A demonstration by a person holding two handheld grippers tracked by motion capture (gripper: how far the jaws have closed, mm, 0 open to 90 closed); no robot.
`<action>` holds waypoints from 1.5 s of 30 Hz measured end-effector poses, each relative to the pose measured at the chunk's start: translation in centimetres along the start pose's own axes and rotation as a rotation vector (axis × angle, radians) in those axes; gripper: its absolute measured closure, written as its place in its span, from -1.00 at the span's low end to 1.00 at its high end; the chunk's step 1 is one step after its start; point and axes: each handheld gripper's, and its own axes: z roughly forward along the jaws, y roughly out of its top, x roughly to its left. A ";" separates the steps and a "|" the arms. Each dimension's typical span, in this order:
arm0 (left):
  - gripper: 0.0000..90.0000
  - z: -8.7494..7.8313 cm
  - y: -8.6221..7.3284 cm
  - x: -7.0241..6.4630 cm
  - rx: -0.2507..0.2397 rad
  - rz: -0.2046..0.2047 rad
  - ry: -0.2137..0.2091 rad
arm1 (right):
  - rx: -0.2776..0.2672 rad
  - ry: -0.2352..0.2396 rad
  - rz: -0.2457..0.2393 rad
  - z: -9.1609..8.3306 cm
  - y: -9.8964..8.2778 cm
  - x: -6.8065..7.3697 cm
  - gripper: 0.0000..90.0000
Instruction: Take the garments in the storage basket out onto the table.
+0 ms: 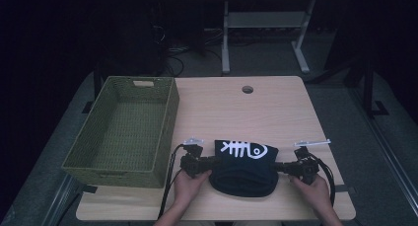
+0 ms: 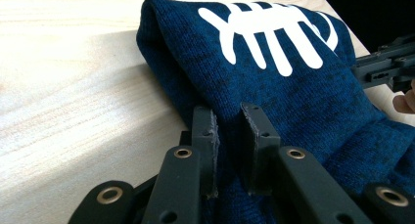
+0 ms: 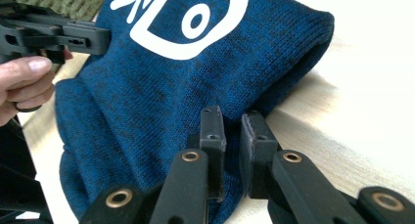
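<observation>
A folded dark blue knit garment (image 1: 244, 169) with a white fish-skeleton print lies on the table's front part. My left gripper (image 1: 213, 162) pinches its left edge, and the left gripper view shows the jaws (image 2: 229, 117) close together with blue fabric (image 2: 293, 101) between the pads. At the garment's right edge my right gripper (image 1: 277, 167) does the same. In the right gripper view its jaws (image 3: 232, 117) hold a fold of the fabric (image 3: 161, 87). A hand holds each gripper.
A green woven basket (image 1: 170, 122) with nothing in it stands at the table's left, close to the left hand. The light wooden table (image 1: 236, 112) has a round cable hole (image 1: 247, 90) near its far edge. Dark floor and desk legs lie beyond.
</observation>
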 end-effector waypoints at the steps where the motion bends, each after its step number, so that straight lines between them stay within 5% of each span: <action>1: 0.75 -0.1 0.1 0.0 -0.001 0.004 0.000 | -0.001 0.003 -0.004 -0.1 0.1 0.1 0.81; 25: 0.76 -7.0 4.7 -1.7 -0.083 0.052 0.007 | -0.071 0.062 -0.049 -2.4 4.8 4.5 0.82; 45: 0.75 -14.4 7.4 0.5 -0.134 0.038 0.026 | -0.067 0.112 -0.119 -1.1 10.7 10.5 0.81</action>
